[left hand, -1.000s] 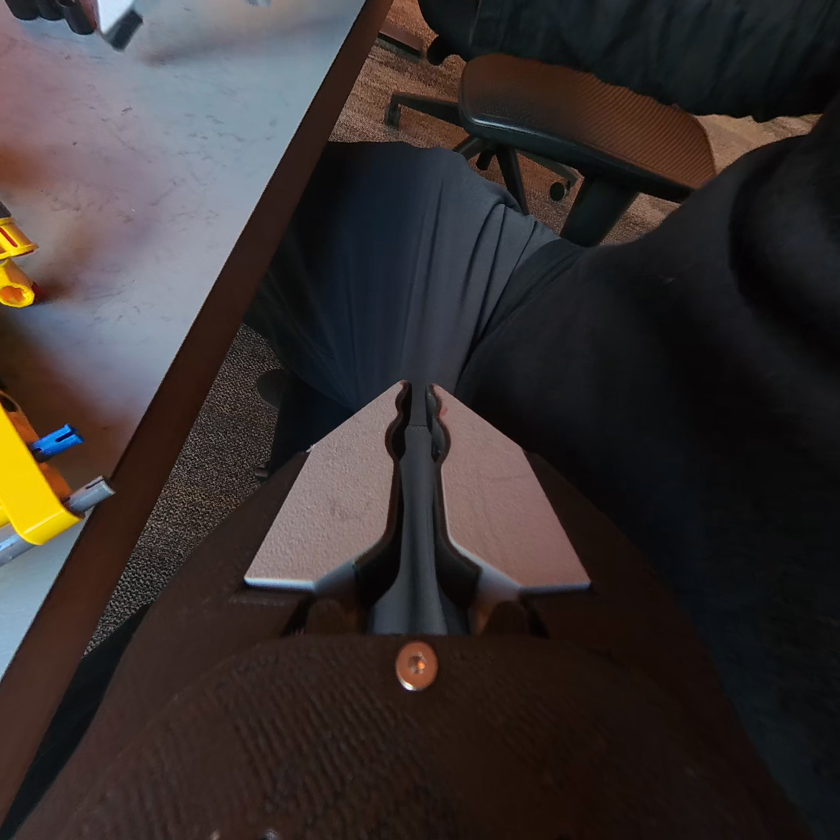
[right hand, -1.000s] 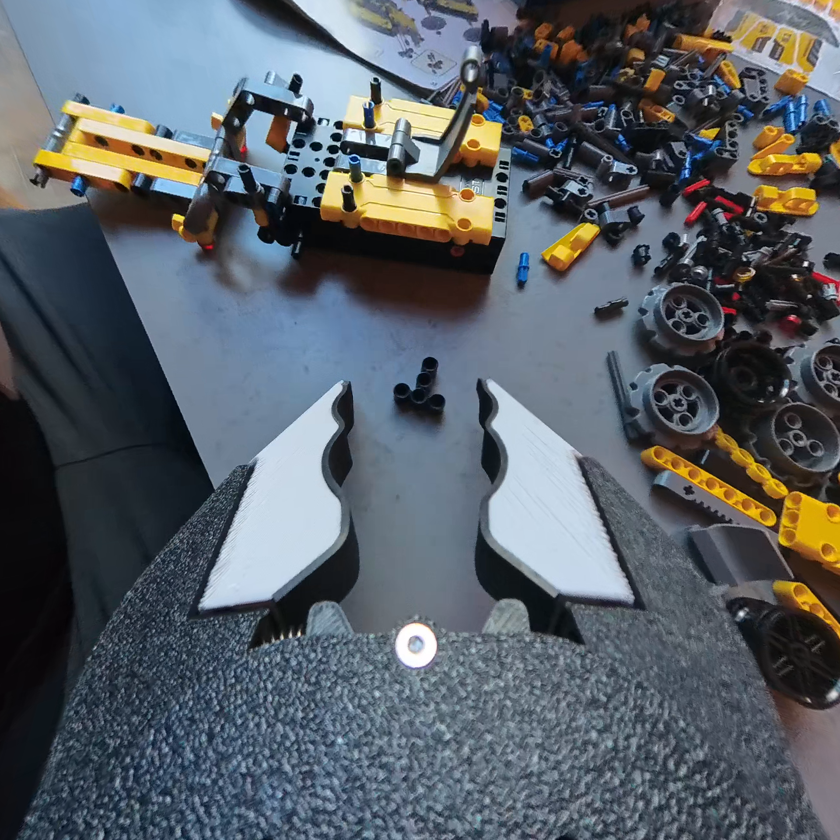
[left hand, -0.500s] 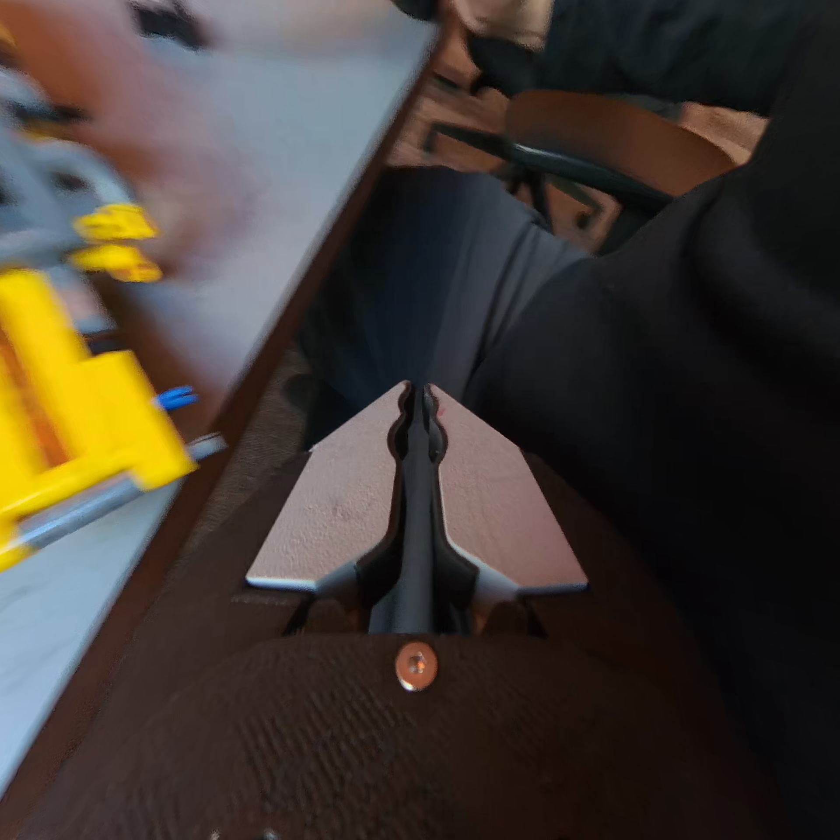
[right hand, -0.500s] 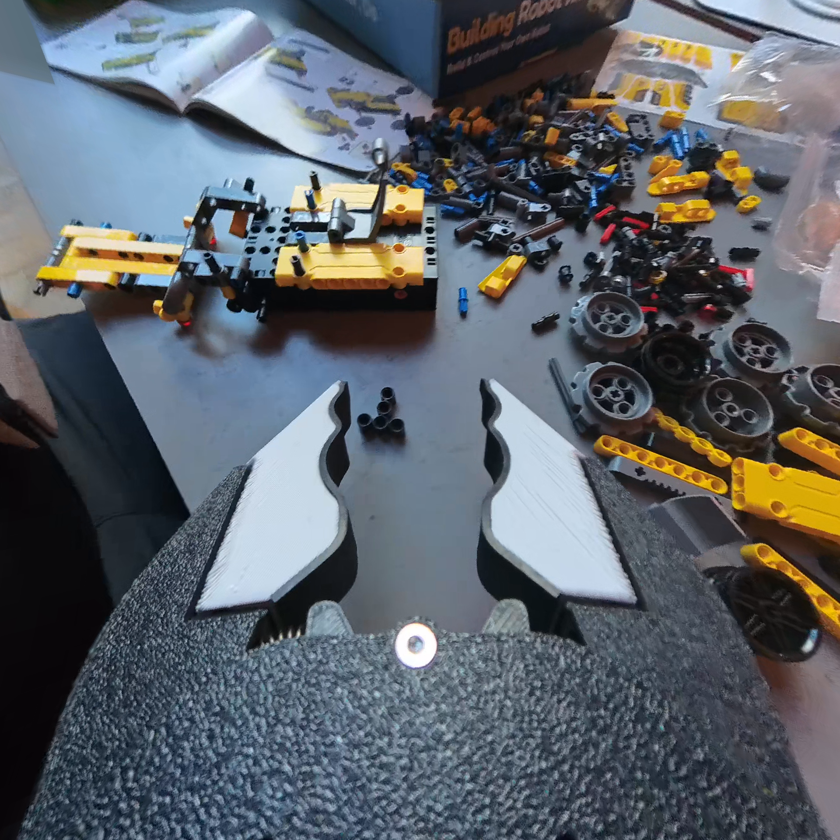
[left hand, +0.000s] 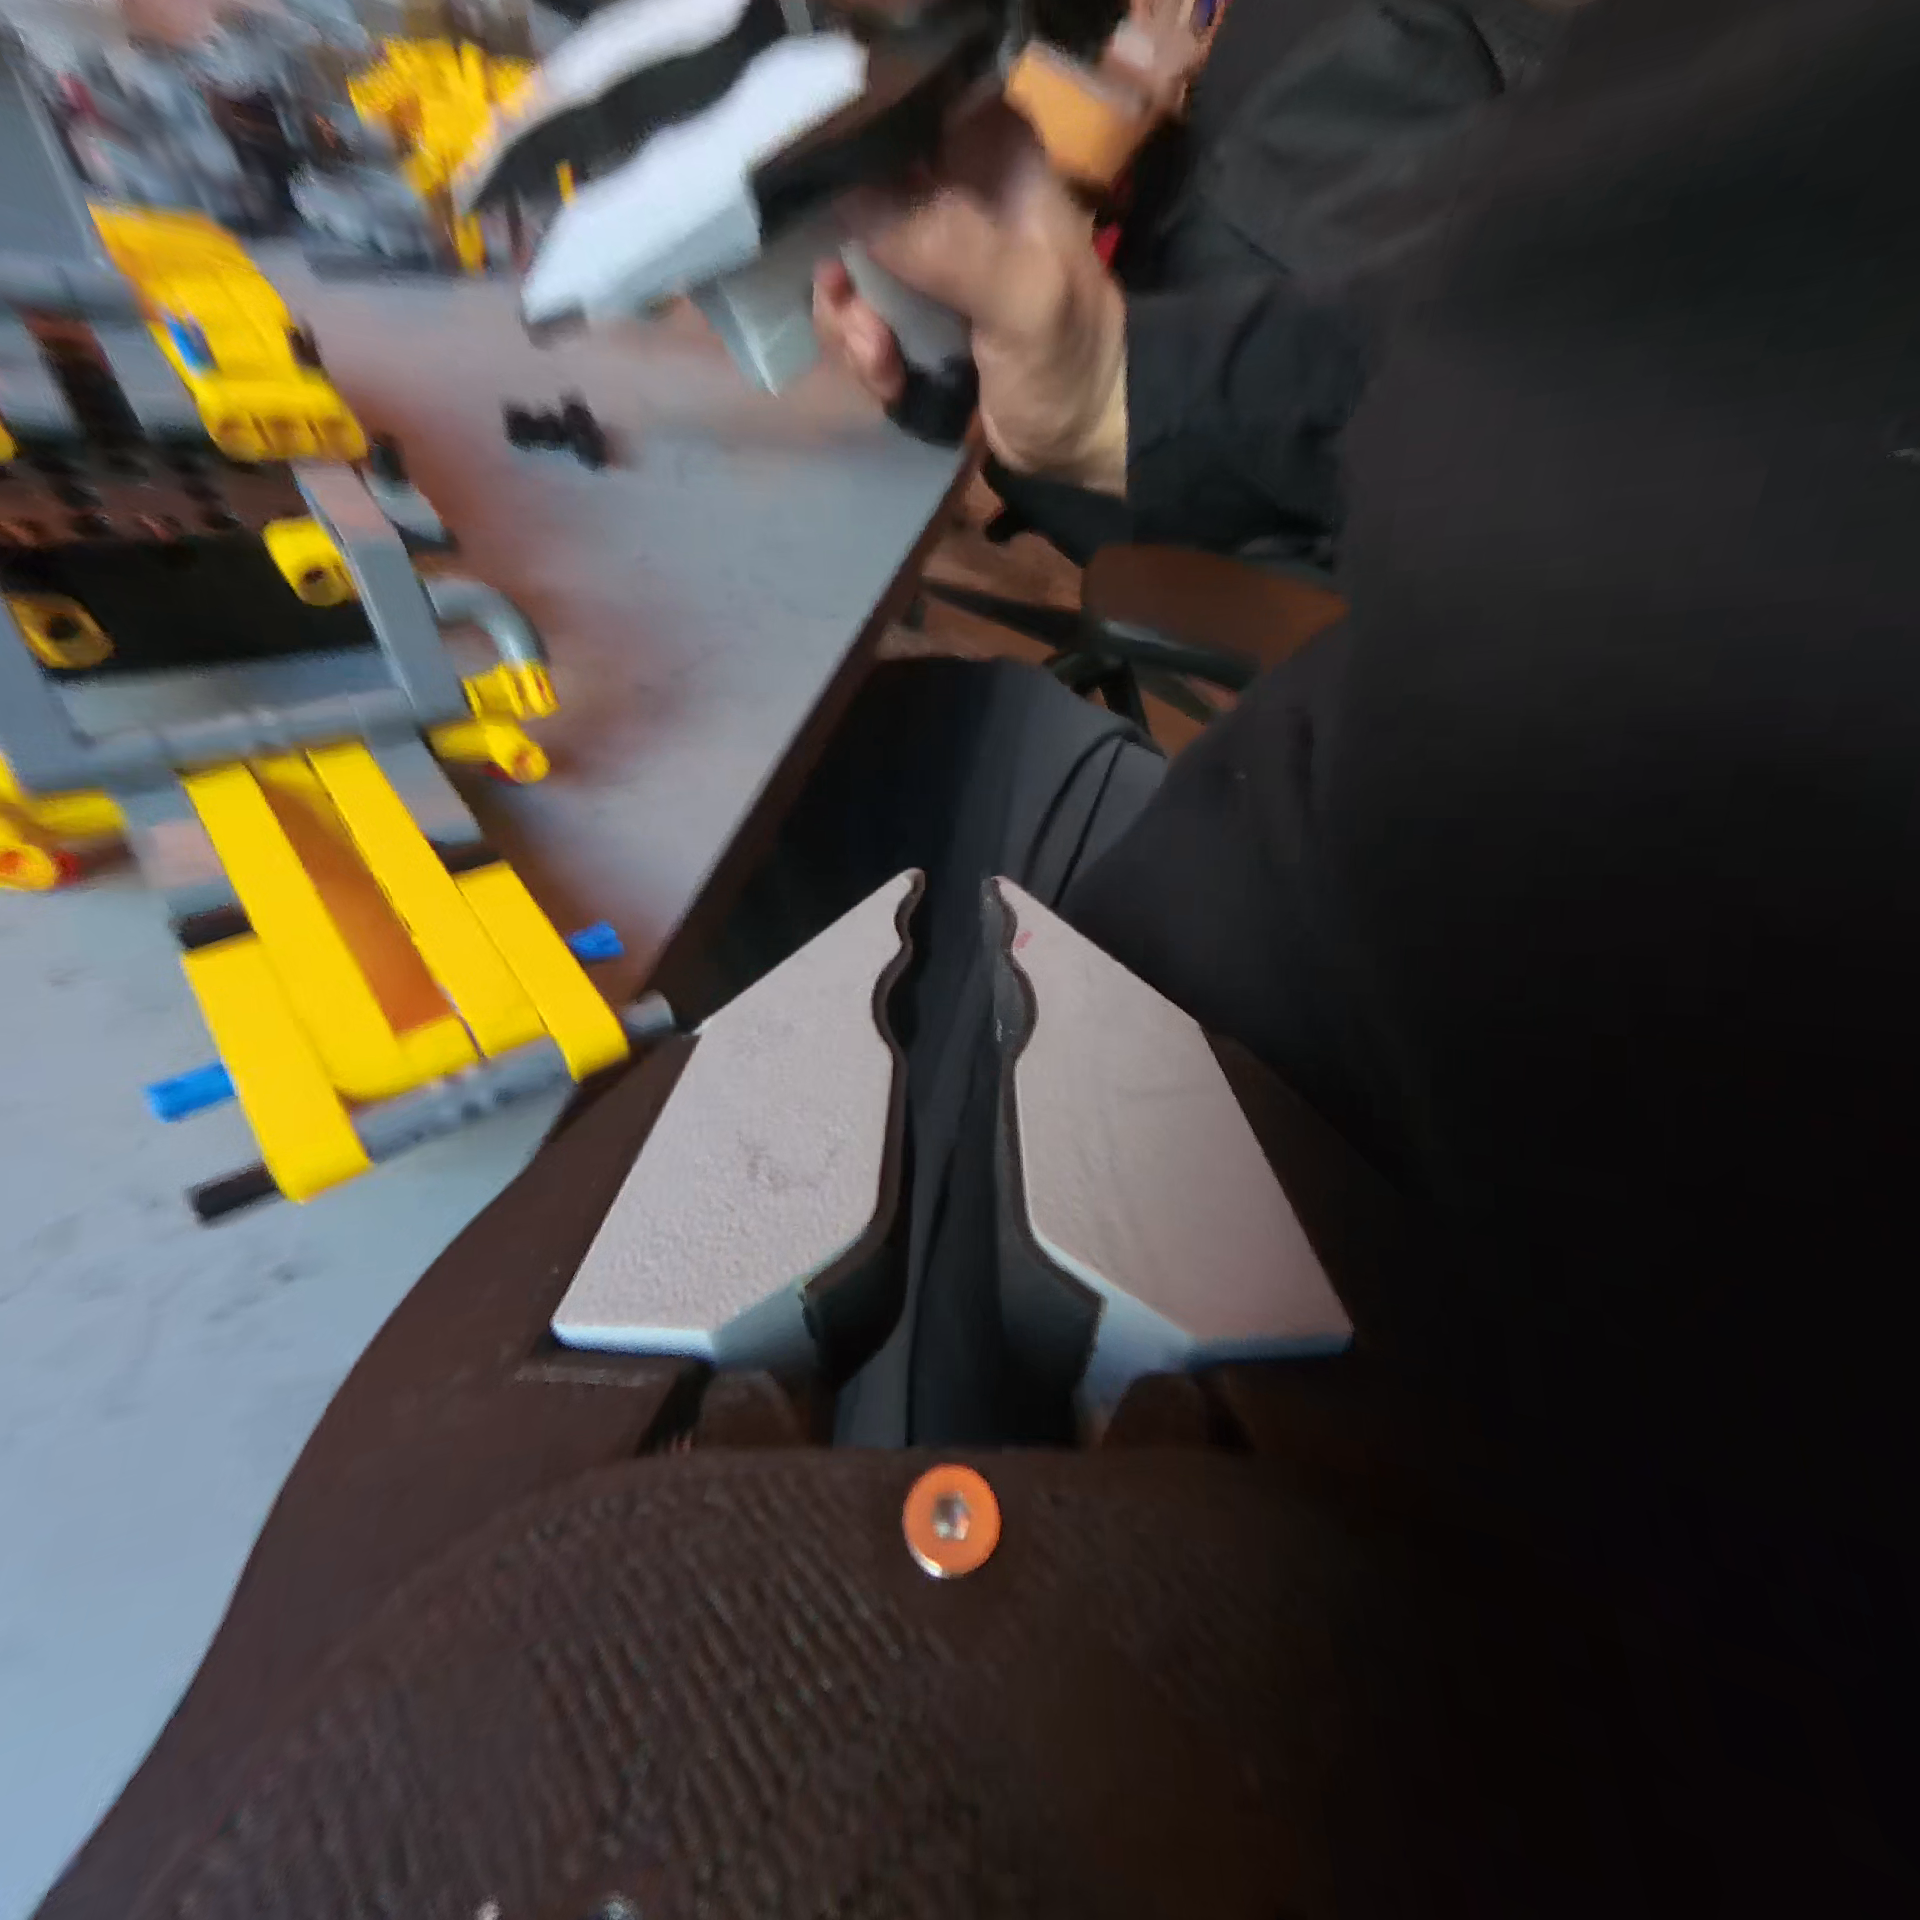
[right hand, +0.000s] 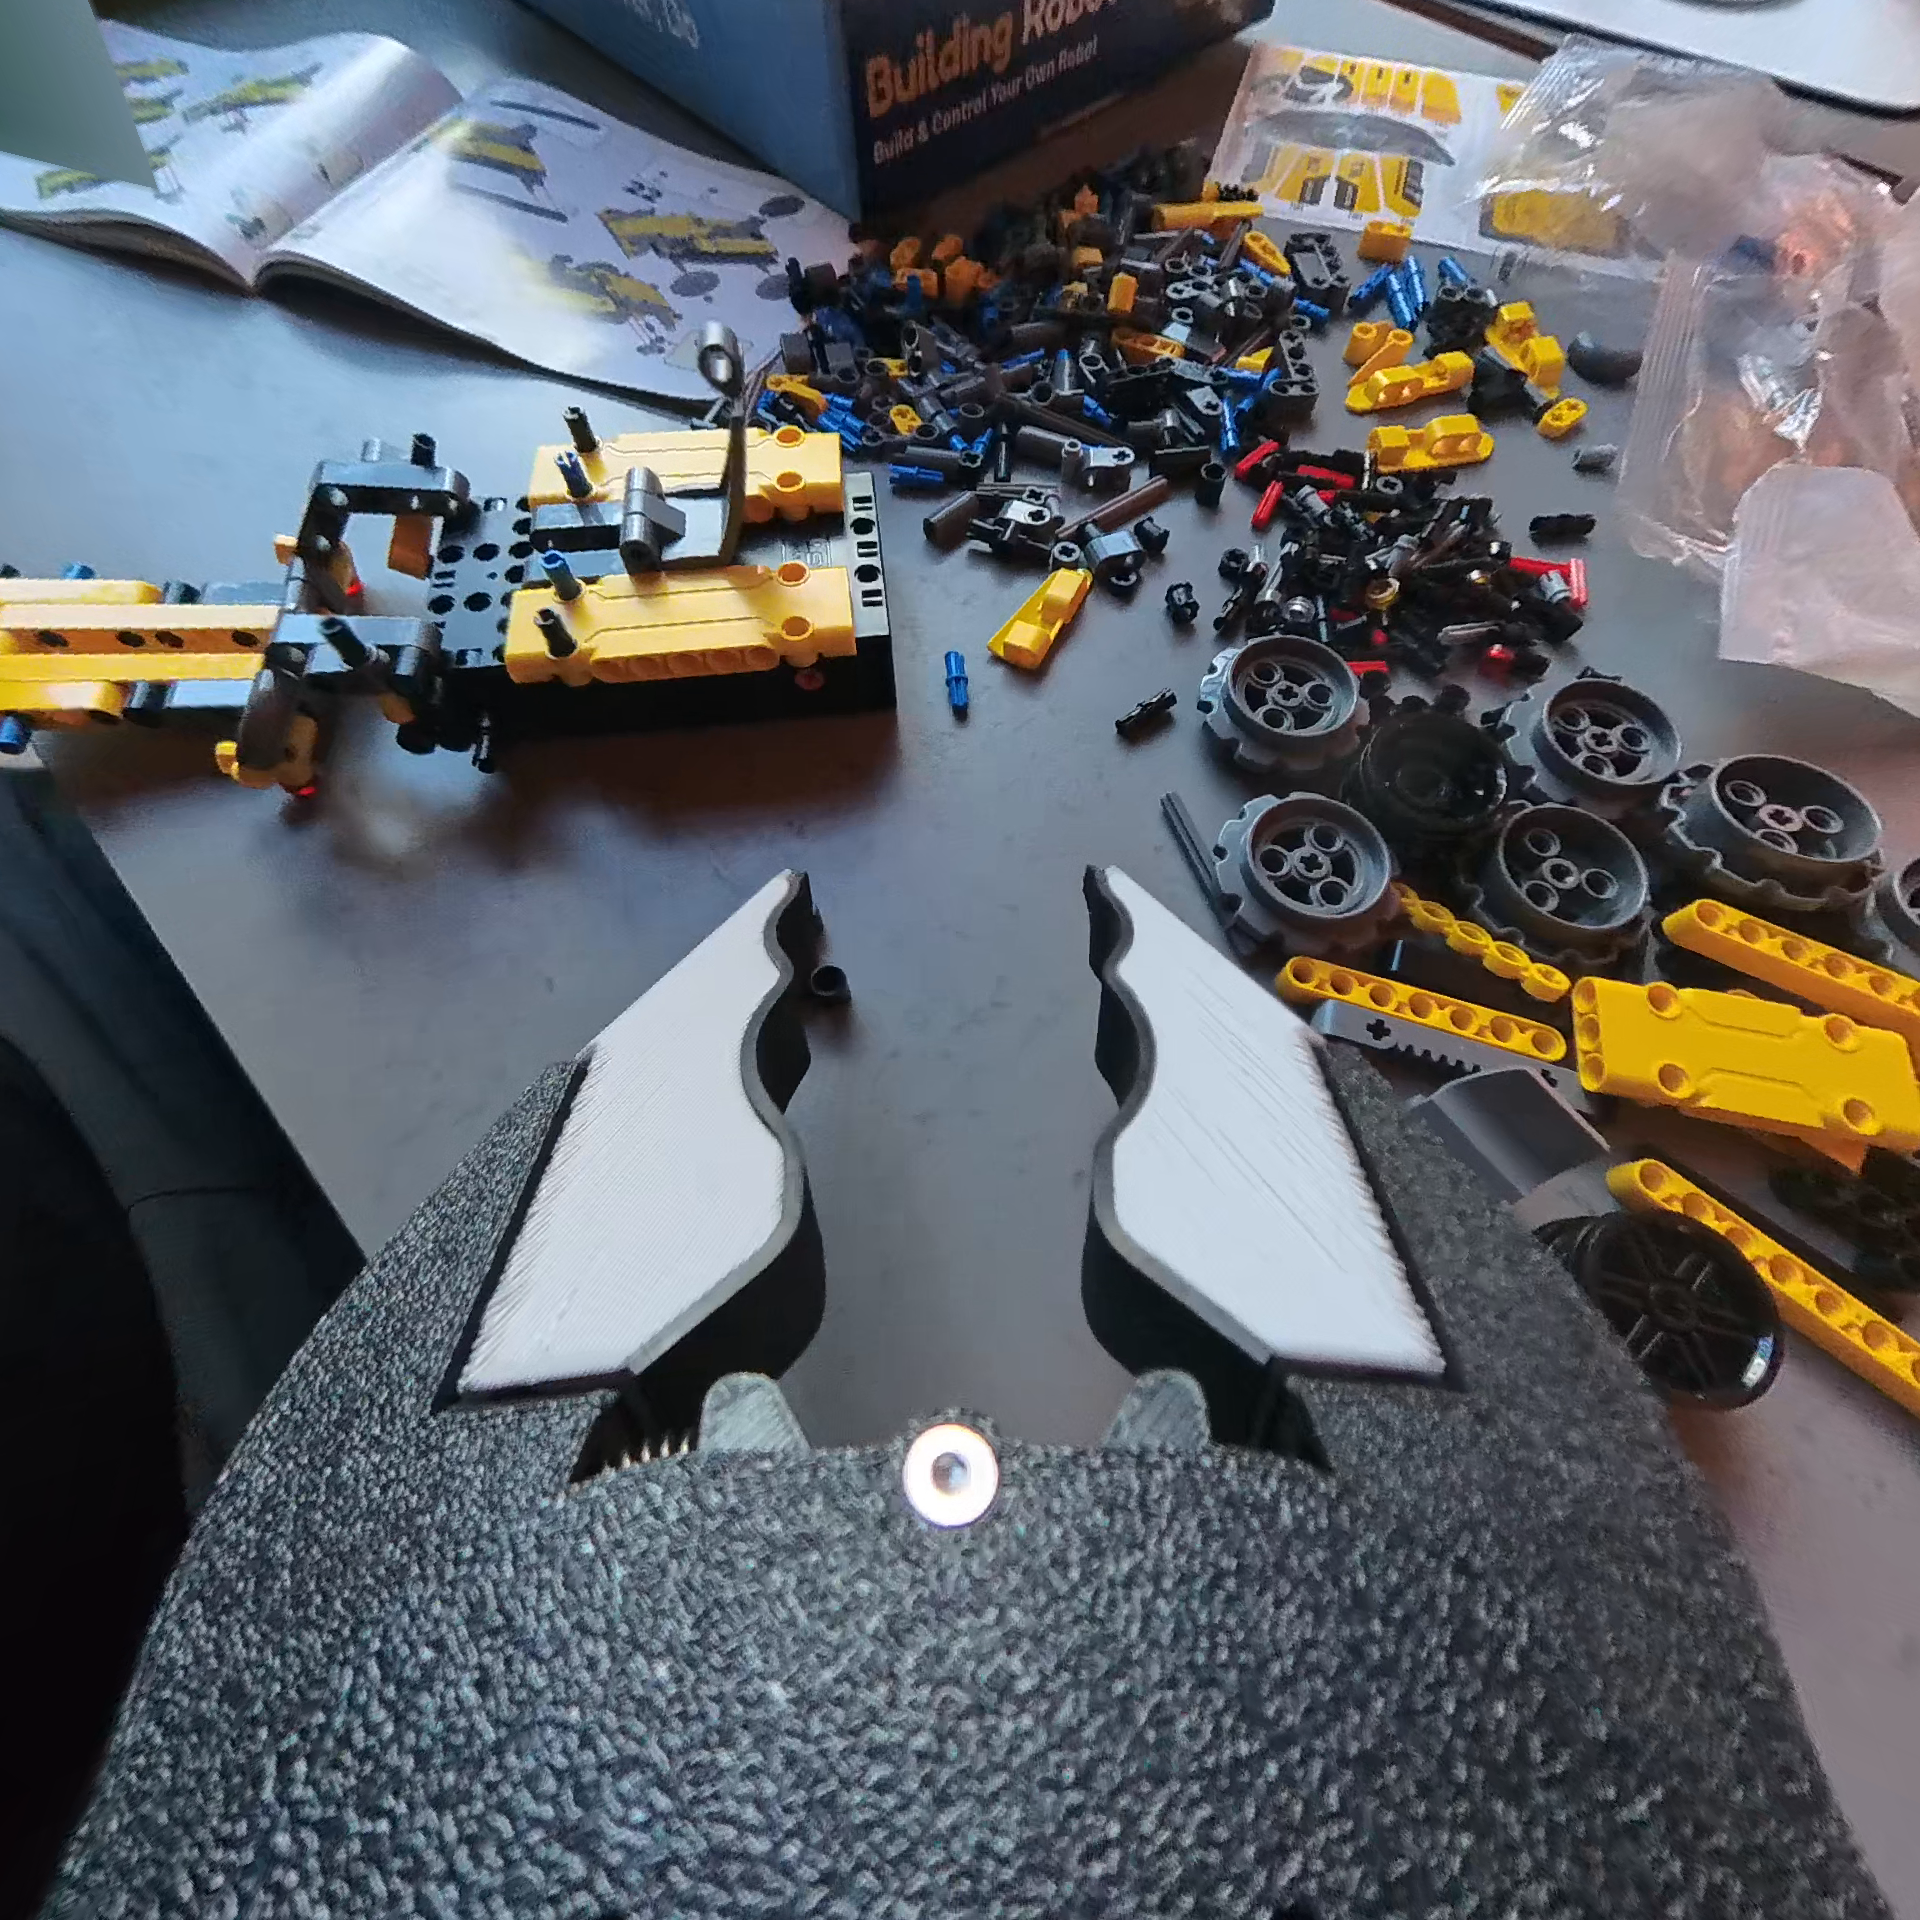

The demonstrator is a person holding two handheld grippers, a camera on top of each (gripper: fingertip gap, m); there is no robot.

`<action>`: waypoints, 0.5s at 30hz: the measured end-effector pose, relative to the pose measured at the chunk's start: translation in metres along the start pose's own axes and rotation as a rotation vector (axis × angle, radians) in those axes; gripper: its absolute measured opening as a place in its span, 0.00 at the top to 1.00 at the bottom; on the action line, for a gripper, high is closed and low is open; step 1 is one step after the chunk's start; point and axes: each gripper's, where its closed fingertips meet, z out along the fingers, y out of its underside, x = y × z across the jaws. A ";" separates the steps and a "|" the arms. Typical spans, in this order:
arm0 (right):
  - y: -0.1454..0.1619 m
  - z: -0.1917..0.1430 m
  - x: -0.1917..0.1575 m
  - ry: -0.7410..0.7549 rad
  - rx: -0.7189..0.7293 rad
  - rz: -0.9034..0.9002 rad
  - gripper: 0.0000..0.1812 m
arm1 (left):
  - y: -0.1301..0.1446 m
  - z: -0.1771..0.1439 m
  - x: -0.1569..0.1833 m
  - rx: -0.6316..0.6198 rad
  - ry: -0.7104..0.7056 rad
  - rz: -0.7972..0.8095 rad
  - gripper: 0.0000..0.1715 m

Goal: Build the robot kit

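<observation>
Right claw [right hand: 948, 914] lifted, gaping, empty; left claw [left hand: 958, 896] opened narrowly; box [right hand: 997, 83] bears print.

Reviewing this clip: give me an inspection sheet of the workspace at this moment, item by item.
Surface: dark table, bare in front of the right gripper.
Job's things: yellow-and-black brick model, part built; small black connector beside the right gripper's left fingertip.
Clutter: pile of loose pieces, grey wheels, yellow beams, open instruction booklet, box, clear bags.
Grippers: right gripper open, empty; left gripper nearly closed, a narrow gap, empty, off the table edge.
Cables: nothing seen.
Surroundings: office chair, person's dark clothing.
</observation>
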 end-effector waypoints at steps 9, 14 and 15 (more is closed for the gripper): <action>0.000 -0.001 -0.009 -0.048 0.004 -0.023 0.62 | 0.025 0.025 0.022 -0.156 0.020 0.041 0.99; 0.012 0.003 -0.024 -0.114 -0.079 -0.051 0.77 | 0.037 0.038 0.012 -0.205 -0.055 0.073 0.99; 0.016 0.004 -0.030 -0.147 -0.106 -0.050 0.79 | 0.039 0.040 0.010 -0.215 -0.066 0.066 0.98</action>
